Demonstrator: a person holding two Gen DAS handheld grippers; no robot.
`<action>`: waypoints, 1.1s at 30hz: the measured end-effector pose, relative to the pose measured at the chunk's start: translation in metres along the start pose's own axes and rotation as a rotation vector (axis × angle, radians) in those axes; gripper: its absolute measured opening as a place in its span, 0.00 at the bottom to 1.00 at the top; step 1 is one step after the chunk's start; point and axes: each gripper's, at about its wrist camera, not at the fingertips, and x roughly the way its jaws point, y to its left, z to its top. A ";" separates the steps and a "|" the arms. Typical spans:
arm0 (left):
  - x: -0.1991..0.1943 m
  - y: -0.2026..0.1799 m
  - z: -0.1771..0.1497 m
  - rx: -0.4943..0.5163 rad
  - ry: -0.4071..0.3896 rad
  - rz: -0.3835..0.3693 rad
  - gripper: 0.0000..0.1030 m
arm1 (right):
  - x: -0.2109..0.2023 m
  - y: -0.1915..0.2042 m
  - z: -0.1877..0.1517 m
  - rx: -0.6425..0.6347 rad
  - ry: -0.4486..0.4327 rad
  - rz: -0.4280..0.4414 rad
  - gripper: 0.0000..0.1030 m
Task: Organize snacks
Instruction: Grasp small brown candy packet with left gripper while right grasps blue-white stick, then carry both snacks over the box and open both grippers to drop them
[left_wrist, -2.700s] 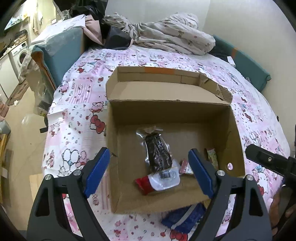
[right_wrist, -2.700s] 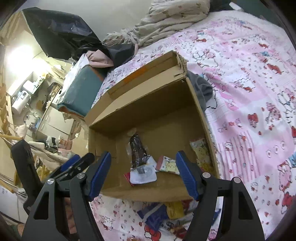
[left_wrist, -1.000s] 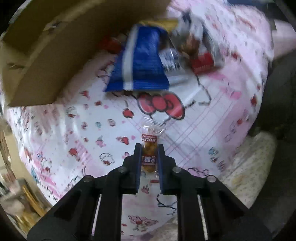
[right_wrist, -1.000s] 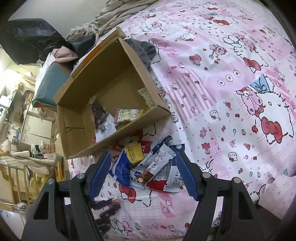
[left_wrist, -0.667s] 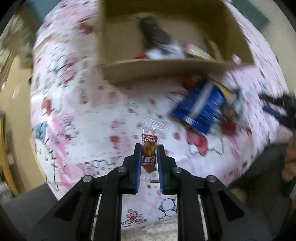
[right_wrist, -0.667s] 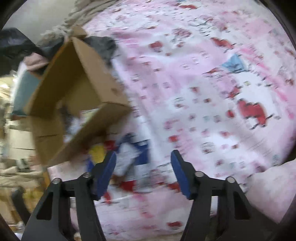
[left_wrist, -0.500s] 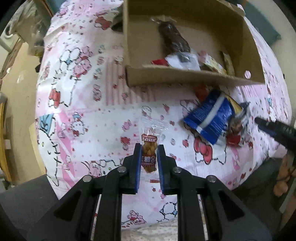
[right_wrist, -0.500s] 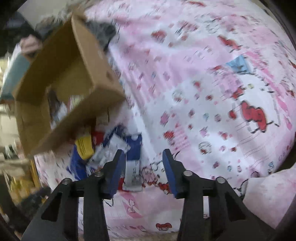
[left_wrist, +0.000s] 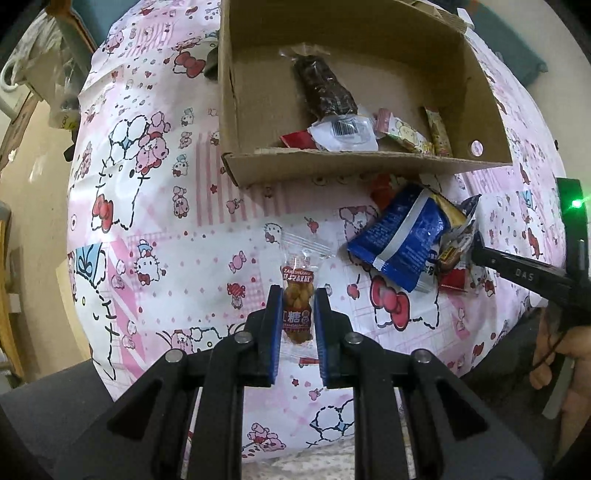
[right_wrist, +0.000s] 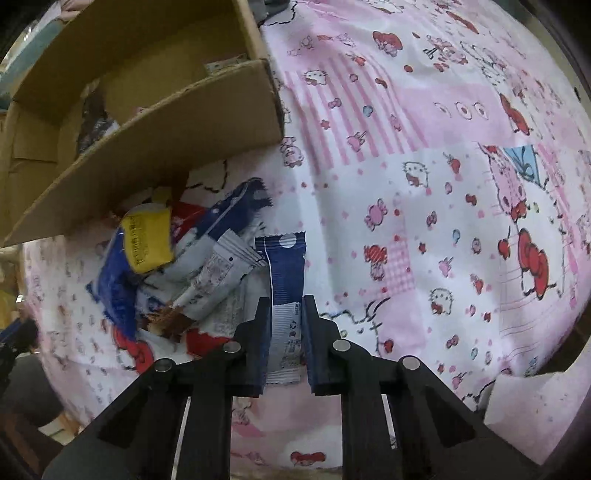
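In front of the cardboard box (left_wrist: 364, 160), the left gripper (left_wrist: 297, 325) is clamped on a clear nut packet (left_wrist: 298, 295), while the right gripper (right_wrist: 285, 339) pinches a blue-and-white sachet (right_wrist: 286, 288) beside the snack pile (right_wrist: 162, 273).

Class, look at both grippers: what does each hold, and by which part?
The left gripper pinches a clear peanut packet by its lower half. The right gripper grips a blue-and-white sachet near its lower end.

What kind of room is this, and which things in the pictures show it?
Most likely a bedroom at home. The cardboard box and the loose snack packets lie on a pink cartoon-print bedsheet stretched over what looks like a mattress. The left gripper holds a small nut packet above it.
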 end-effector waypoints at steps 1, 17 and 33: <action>-0.001 0.001 0.000 -0.002 -0.001 -0.001 0.13 | -0.004 -0.002 -0.001 0.012 -0.012 0.004 0.16; -0.024 0.015 -0.006 -0.047 -0.117 0.043 0.13 | -0.124 -0.067 -0.009 0.260 -0.506 0.341 0.16; -0.114 0.012 0.021 -0.082 -0.421 0.037 0.13 | -0.169 -0.034 -0.009 0.141 -0.658 0.559 0.16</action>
